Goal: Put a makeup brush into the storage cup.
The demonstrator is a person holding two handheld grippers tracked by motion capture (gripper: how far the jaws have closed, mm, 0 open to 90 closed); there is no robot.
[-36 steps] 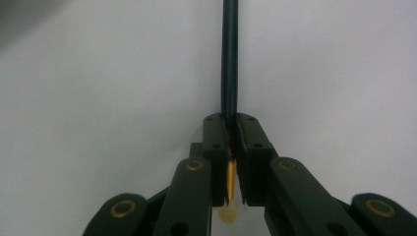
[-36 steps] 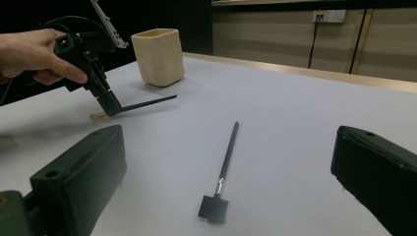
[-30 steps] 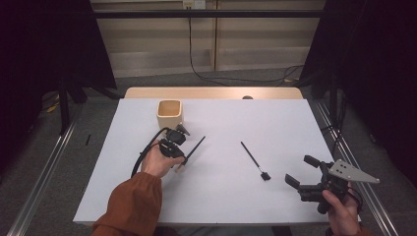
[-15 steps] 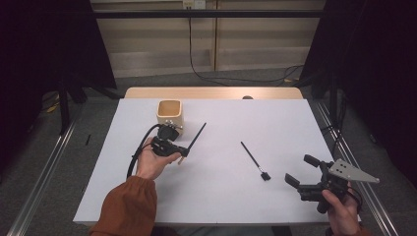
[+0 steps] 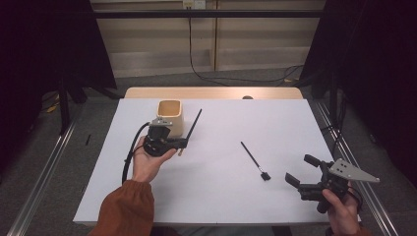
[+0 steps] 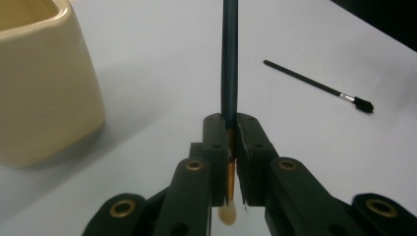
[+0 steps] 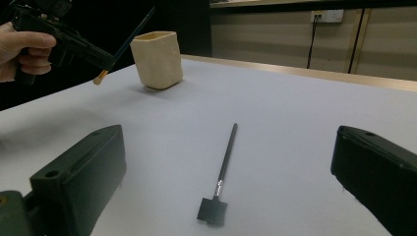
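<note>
Right gripper (image 5: 301, 172): near edge of white table (image 5: 221, 196), jaws spread wide, nothing between them. Flat black brush (image 5: 254, 160): lies on the table just ahead of those jaws, head toward the person. Left gripper (image 5: 183, 143): raised off the table, clenched on a dark-handled paintbrush (image 5: 193, 125), pale bristle tip low. Cream cup (image 5: 170, 116): upright, just beside that gripper, farthest back.

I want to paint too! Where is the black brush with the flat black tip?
In the high view the thin black flat-tipped brush lies alone on the white table, right of centre, between the cream square cup and the right gripper.
</note>
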